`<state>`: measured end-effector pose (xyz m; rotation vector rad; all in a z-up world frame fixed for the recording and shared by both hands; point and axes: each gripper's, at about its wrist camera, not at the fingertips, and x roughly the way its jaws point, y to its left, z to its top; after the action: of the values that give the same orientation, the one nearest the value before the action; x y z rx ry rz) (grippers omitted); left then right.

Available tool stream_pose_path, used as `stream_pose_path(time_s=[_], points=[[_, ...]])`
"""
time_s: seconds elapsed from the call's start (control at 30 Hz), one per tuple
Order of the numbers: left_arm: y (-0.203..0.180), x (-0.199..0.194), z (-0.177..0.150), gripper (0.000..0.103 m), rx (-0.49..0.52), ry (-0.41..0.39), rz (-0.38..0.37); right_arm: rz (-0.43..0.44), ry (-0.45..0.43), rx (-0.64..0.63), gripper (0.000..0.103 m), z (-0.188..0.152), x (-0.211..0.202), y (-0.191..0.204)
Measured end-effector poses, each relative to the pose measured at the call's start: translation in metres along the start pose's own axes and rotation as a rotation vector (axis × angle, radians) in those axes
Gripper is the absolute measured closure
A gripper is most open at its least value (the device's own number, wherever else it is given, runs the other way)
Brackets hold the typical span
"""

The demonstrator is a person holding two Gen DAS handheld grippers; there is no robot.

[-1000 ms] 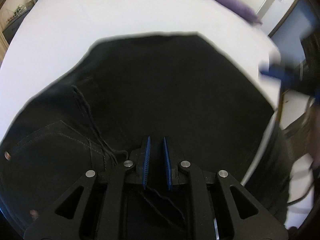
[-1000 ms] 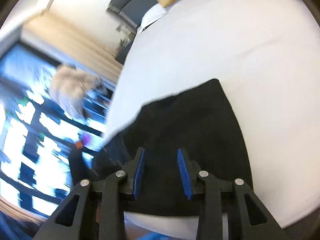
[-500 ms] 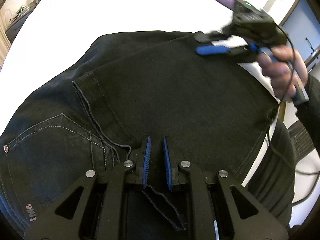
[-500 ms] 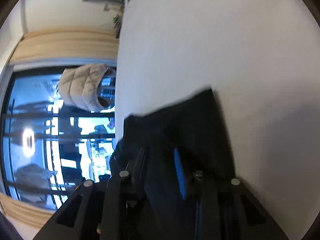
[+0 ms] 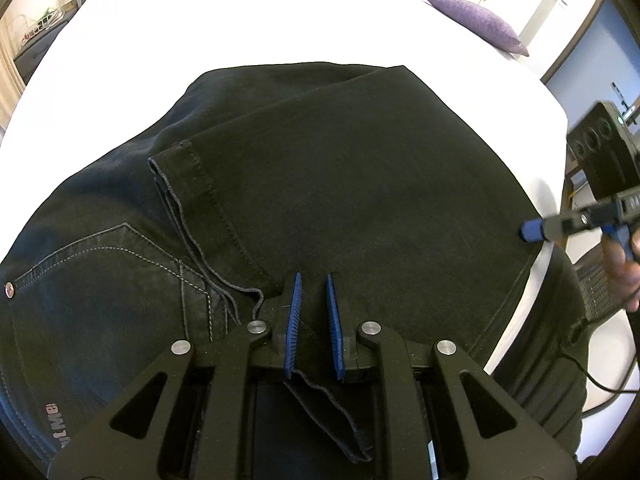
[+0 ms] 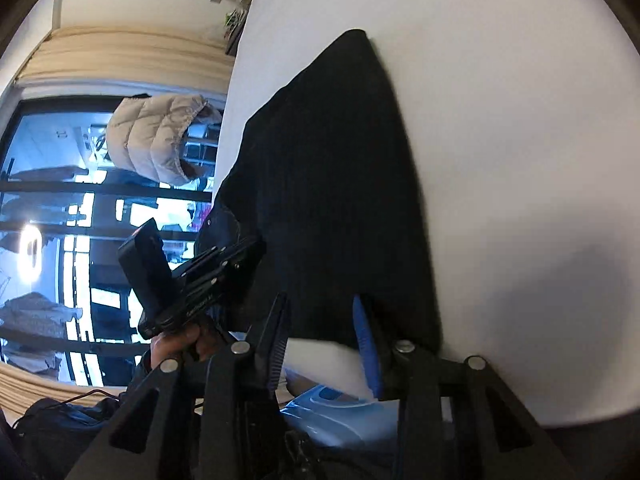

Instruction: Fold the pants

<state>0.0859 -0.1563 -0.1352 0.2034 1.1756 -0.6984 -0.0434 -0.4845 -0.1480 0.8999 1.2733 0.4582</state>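
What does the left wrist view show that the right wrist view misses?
Left wrist only: the hem folded over, the back pocket, a purple pillow, and cloth pinched in the left gripper. Right wrist only: a window, a beige puffer jacket, and the open right gripper at the fabric's edge. Both: the black pants on the white bed.

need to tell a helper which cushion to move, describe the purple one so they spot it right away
Start from the white bed on which the black jeans lie. Look beyond the jeans to the bed's far right corner: the purple cushion lies there. It is the only coloured thing on the white bedding.
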Motion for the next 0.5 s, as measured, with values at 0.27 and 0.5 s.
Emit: stream_pose_path(time_s=[0.27,0.5], points=[[0.011,-0.005,-0.006,0.09,-0.024,-0.021,-0.024,0.015,-0.114,-0.063,0.055,-0.008,-0.023,0.047],[0.026,-0.024,-0.02,0.09,-0.06,-0.06,-0.062,0.074,-0.096,-0.116,0.042,0.027,0.023,0.084]])
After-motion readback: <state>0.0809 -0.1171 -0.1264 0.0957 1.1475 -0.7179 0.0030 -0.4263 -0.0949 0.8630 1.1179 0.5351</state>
